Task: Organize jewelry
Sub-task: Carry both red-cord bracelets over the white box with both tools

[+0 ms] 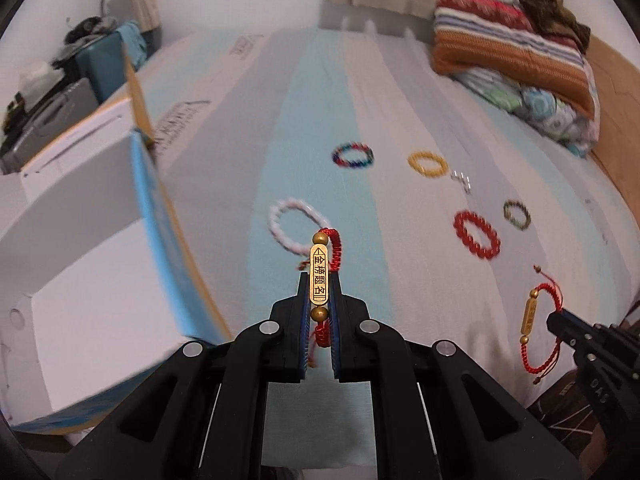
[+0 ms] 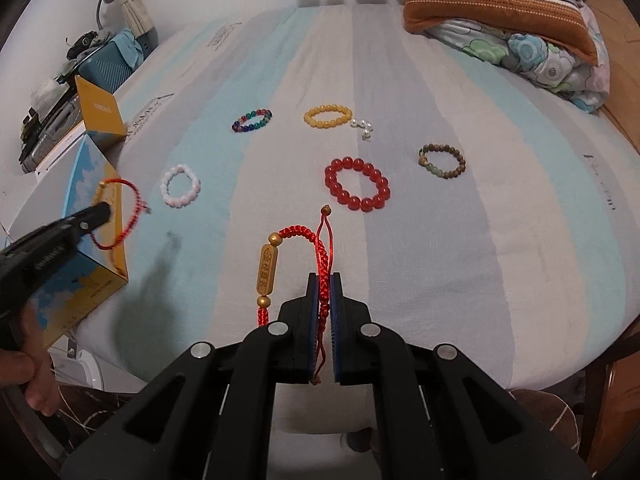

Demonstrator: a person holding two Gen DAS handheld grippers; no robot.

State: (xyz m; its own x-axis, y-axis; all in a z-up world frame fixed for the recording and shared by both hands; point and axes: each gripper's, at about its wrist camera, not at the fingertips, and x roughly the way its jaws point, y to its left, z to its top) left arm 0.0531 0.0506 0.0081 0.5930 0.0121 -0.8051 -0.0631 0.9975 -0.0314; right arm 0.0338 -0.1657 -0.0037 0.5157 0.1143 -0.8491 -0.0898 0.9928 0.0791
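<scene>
My left gripper [image 1: 320,280] is shut on a red cord bracelet [image 1: 319,264] with a gold bar charm, held above the striped bed sheet [image 1: 248,128] beside an open box [image 1: 92,280]. My right gripper [image 2: 324,280] is shut on the cord of a second red bracelet [image 2: 266,270] of the same kind, whose gold charm hangs to its left. Each view shows the other gripper: the right gripper [image 1: 554,316] at the right edge, the left gripper [image 2: 102,212] in front of the box [image 2: 100,276]. On the sheet lie white [image 2: 180,186], multicoloured [image 2: 253,120], yellow [image 2: 328,116], red [image 2: 357,189] and brown [image 2: 442,161] bead bracelets.
A small pearl piece [image 2: 363,126] lies next to the yellow bracelet. Folded blankets and a pillow [image 2: 500,12] are stacked at the far right. A cluttered bedside stand [image 2: 52,120] is beyond the box. A hand [image 2: 28,368] holds the left gripper's handle.
</scene>
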